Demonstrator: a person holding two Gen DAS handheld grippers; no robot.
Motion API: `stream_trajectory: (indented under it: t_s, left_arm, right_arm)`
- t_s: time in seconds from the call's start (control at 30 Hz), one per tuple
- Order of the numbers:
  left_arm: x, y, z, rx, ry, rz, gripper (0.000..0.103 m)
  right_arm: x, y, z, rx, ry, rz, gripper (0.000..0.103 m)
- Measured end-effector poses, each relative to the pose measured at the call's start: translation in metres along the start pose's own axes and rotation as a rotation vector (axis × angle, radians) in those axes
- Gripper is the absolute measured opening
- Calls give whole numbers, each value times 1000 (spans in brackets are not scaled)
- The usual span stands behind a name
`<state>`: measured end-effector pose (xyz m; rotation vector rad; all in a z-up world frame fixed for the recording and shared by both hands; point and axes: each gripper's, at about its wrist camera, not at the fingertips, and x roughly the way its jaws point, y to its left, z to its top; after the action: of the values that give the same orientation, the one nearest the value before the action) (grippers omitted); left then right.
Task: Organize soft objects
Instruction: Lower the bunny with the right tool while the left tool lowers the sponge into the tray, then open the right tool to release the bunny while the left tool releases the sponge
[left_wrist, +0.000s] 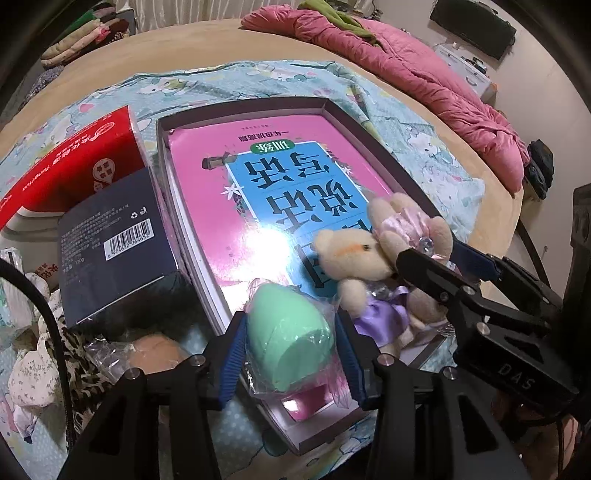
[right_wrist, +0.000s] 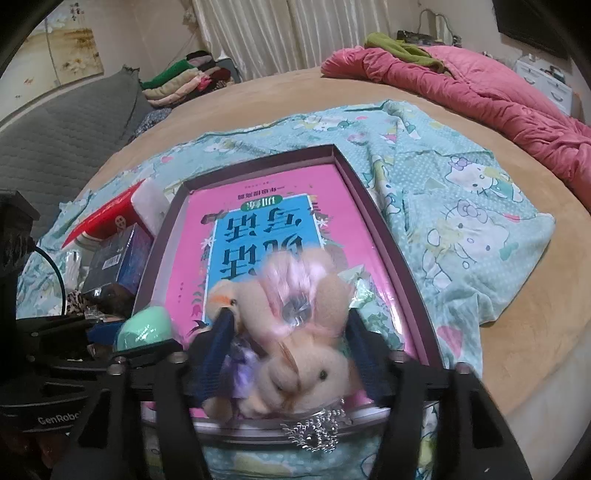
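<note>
Left wrist view: left gripper (left_wrist: 291, 345) is clamped on the wrapped green sponge (left_wrist: 286, 334), held over the tray's (left_wrist: 334, 107) near end for setting down.
Right wrist view: right gripper (right_wrist: 291, 343) stands apart around the plush bear (right_wrist: 295, 347), apparently letting it rest on the pink book (right_wrist: 266, 236) inside the tray.

Black tongs (left_wrist: 291, 354), blue ribbed pads (left_wrist: 232, 363)

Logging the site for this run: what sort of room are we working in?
Most likely a bedroom. The work lies on a wide bed with a crumpled pink quilt at its far side, folded clothes are stacked beyond it, and curtains hang behind.
</note>
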<state>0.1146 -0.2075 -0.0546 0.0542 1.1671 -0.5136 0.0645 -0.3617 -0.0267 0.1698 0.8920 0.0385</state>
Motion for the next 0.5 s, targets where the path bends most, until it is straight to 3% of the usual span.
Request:
stream_trajectory:
  t_s: [0.37, 0.5]
  left_arm:
    - [-4, -1, 0, -1, 0, -13, 51]
    - [-8, 0, 0, -4, -7, -19, 51]
  right_arm:
    - [-14, 2, 3, -6, -39, -27, 67]
    - [-17, 4, 4, -18, -46, -39, 73]
